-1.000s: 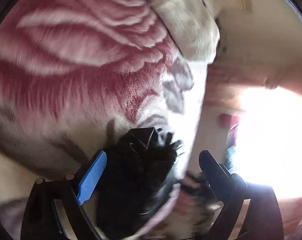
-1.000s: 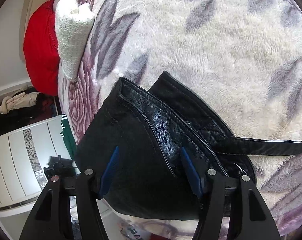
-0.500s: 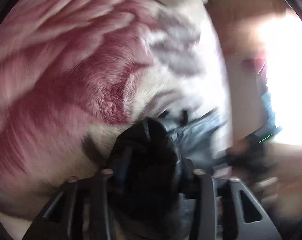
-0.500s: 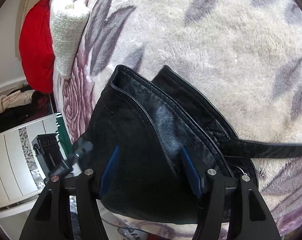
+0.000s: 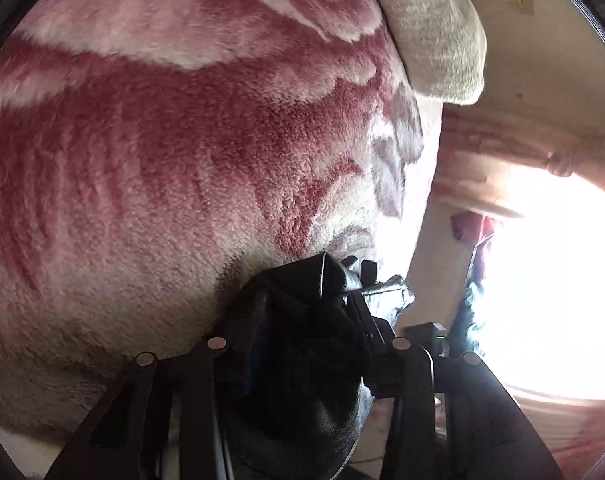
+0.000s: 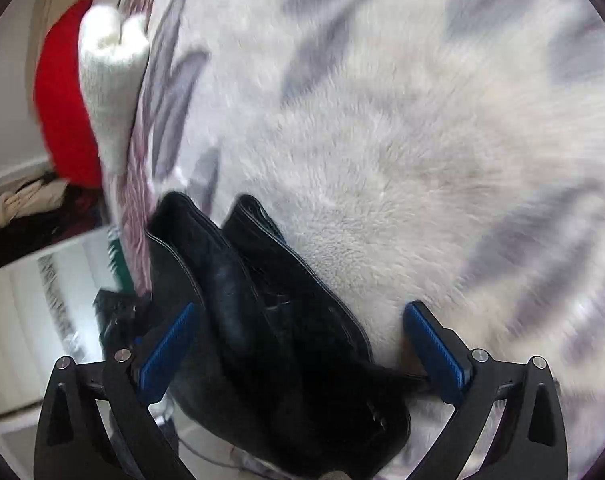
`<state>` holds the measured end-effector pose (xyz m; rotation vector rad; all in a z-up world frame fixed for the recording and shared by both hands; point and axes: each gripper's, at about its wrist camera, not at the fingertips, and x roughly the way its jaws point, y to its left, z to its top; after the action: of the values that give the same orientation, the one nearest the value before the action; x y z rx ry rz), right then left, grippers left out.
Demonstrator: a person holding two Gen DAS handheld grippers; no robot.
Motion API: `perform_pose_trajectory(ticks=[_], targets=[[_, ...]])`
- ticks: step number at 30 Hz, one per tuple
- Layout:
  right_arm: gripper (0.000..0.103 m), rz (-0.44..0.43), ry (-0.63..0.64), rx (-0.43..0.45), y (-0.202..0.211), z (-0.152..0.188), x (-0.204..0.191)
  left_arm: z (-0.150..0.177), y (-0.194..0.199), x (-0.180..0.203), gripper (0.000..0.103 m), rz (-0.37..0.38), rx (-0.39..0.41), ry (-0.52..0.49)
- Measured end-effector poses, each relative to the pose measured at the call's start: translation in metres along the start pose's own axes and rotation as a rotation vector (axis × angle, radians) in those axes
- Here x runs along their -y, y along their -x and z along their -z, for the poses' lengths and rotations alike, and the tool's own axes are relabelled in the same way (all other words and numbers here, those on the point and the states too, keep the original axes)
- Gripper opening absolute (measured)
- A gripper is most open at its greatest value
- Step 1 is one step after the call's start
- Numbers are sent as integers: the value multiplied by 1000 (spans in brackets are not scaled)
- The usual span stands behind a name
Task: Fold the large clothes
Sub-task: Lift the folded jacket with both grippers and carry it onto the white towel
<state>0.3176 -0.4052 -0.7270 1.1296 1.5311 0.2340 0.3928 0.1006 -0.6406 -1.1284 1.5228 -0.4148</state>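
L gripper (image 5: 306, 332): jaws drawn close, clamped on black garment (image 5: 314, 364); blue pad barely visible on inner face of left finger. Points fwd and down at bed level.

R gripper (image 6: 298, 344): jaws spread wide, blue pads (image 6: 434, 352) both exposed; garment lies between them, touching left pad, clear of right pad. View motion-blurred.
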Motion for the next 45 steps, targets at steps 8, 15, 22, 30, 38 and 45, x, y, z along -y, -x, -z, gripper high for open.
perform_pose_trajectory(ticks=[8, 15, 22, 30, 38, 45], targets=[[103, -224, 100, -275, -57, -7, -14, 32, 63, 16, 91, 16, 144, -35], [103, -273, 113, -330, -62, -8, -17, 94, 36, -13, 91, -18, 9, -92], [103, -166, 127, -389, -81, -10, -25, 79, -23, -11, 101, 7, 3, -118], [53, -111, 118, -297, -58, 15, -34, 85, 6, 9, 64, -35, 147, -153], [34, -185, 145, -195, -36, 42, -75, 54, 37, 41, 64, -33, 163, -171], [34, -186, 206, -116, 5, 13, -152, -19, 60, 114, 64, 14, 194, -230]])
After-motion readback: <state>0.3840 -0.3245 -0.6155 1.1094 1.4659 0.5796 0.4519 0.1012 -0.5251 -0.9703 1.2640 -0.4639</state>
